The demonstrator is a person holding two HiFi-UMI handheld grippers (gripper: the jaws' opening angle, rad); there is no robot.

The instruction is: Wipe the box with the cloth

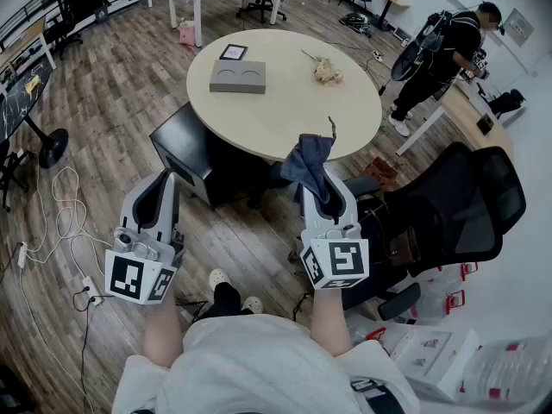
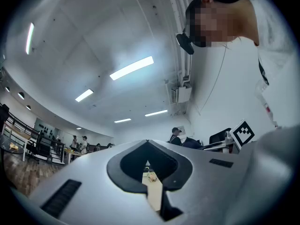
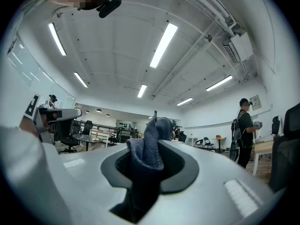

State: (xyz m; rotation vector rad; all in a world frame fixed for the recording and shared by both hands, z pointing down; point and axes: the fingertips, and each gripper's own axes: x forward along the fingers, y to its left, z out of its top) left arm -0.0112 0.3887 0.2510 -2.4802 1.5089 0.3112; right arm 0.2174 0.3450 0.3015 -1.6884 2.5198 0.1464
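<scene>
Clamping cloth [image 1: 309,162] in right tool [image 1: 317,190], left tool [image 1: 164,188] closed and empty; calls for reaching toward eleven o'clock, laying cloth flat on box [image 1: 237,77] atop desk [image 1: 285,119], stroking evenly.

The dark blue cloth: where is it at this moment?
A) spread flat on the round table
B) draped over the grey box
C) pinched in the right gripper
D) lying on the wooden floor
C: in the right gripper view the cloth stands up from between the jaws of the right gripper, which are closed on it, while the grey box sits uncovered on the table.
</scene>
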